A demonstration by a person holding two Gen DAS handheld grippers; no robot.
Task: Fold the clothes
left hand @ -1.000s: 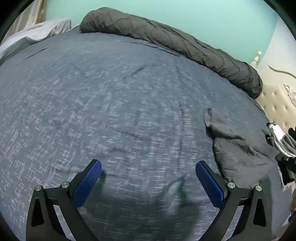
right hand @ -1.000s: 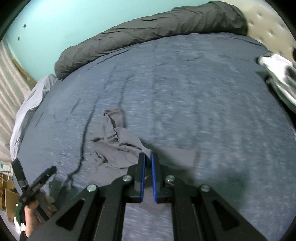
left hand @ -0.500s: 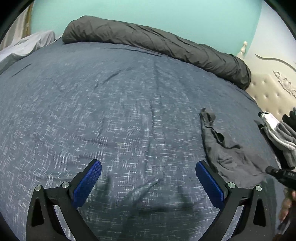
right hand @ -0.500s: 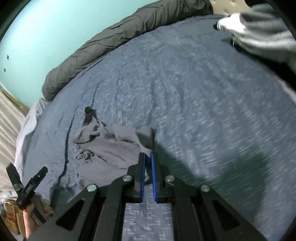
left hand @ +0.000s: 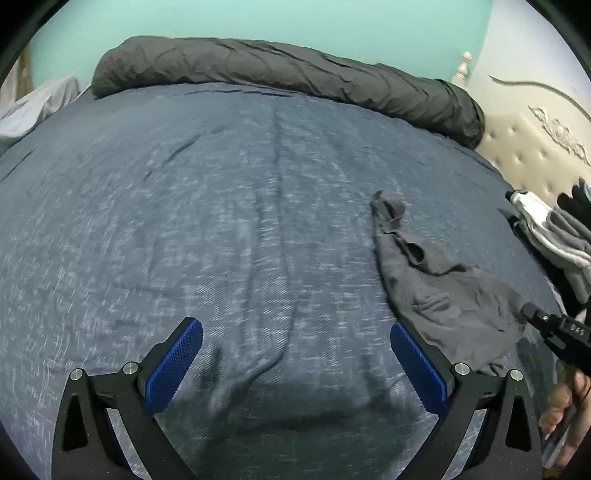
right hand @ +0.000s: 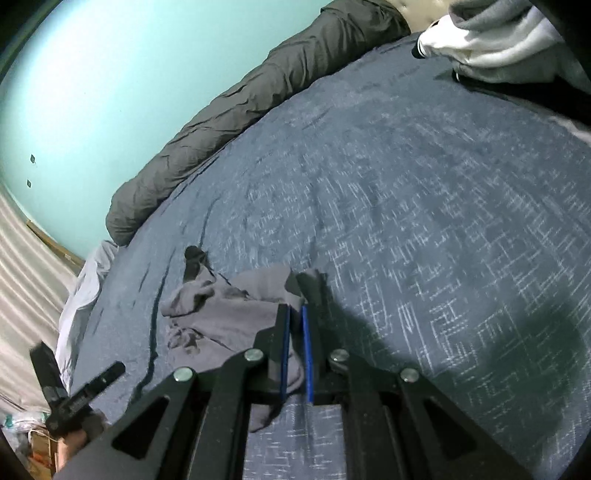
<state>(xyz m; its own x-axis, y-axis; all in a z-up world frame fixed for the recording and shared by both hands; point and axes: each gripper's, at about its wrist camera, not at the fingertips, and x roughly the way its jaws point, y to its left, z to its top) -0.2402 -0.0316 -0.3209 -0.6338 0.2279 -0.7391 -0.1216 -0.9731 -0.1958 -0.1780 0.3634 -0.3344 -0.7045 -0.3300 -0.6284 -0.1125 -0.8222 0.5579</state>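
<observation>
The bedspread [left hand: 229, 206] was a woven cloth, matt, dark blue flecked with white. The grey garment [left hand: 447, 295] on it looked like soft, thin jersey, creased and dull. The rolled duvet [left hand: 295, 77] was crinkled charcoal fabric. The left gripper [left hand: 295, 365] had matt black plastic arms, bright metal screws and blue pads [left hand: 173, 365] with a fine ribbed texture. The headboard [left hand: 524, 155] seemed buttoned, faintly shiny upholstery.

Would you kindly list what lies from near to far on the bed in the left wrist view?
Left gripper → bedspread → rolled dark duvet → teal wall.
</observation>
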